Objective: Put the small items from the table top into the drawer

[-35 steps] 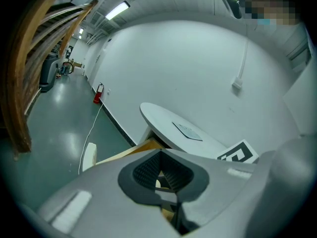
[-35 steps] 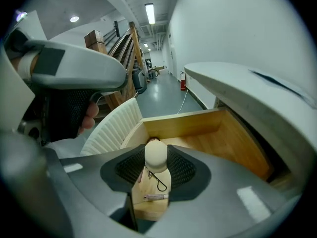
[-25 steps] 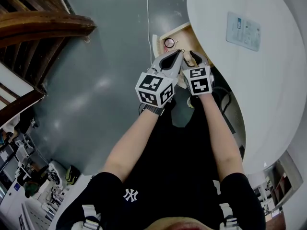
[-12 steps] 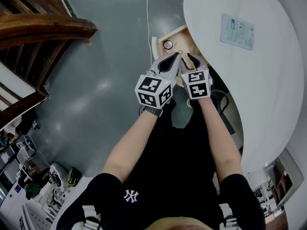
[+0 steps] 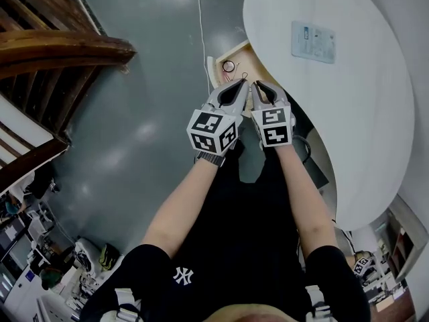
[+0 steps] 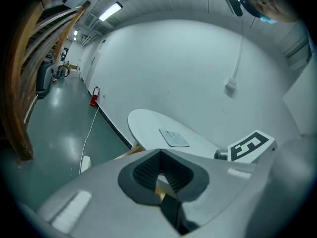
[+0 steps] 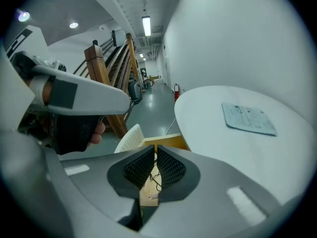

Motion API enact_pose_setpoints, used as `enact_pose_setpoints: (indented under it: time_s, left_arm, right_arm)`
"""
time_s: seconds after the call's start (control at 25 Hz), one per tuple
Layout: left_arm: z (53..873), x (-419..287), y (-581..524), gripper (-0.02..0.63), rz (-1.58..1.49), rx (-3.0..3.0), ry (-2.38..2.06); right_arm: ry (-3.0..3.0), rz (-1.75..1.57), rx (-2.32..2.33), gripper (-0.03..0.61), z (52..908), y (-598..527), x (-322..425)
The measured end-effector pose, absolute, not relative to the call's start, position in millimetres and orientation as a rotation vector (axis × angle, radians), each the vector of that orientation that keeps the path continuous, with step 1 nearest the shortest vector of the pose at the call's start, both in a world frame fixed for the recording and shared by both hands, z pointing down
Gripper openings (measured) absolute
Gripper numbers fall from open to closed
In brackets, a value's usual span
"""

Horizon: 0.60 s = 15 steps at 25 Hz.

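Note:
An open wooden drawer (image 5: 236,48) juts from under the white oval table (image 5: 362,113); a small round item (image 5: 228,66) and a thin cable (image 5: 242,76) lie in it. Both grippers hover side by side just above its near end. My left gripper (image 5: 243,81) (image 6: 158,151) is shut, tips touching, nothing held. My right gripper (image 5: 255,84) (image 7: 153,150) has just been closing and is all but shut, a thin slit between the pads with nothing in it; the drawer floor and cable (image 7: 153,180) show beneath. A flat printed card (image 5: 313,41) (image 7: 248,117) lies on the table top.
A wooden staircase (image 5: 60,42) stands at the left over grey floor (image 5: 134,126). A white cord (image 5: 200,19) runs along the floor toward the drawer's white front (image 7: 129,138). A red fire extinguisher (image 6: 93,97) stands by the far wall.
Both grippers have lifted a little away from the drawer. The right gripper's jaws, open a second ago, have closed with nothing in them. The left gripper stays shut.

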<state>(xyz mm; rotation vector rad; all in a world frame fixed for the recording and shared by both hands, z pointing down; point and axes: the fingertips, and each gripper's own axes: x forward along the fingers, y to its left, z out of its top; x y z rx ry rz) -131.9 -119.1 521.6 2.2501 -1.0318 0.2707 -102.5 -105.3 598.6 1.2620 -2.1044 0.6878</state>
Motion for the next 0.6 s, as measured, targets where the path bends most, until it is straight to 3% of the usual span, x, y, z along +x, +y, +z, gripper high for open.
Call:
enact_pose_setpoints:
  time_s: [0.6]
  left_arm:
    - [444.2, -84.4, -113.4, 0.000, 0.244, 2.392, -0.883]
  right_arm:
    - [-2.061, 0.595, 1.529, 0.028, 497.7, -98.6, -41.3]
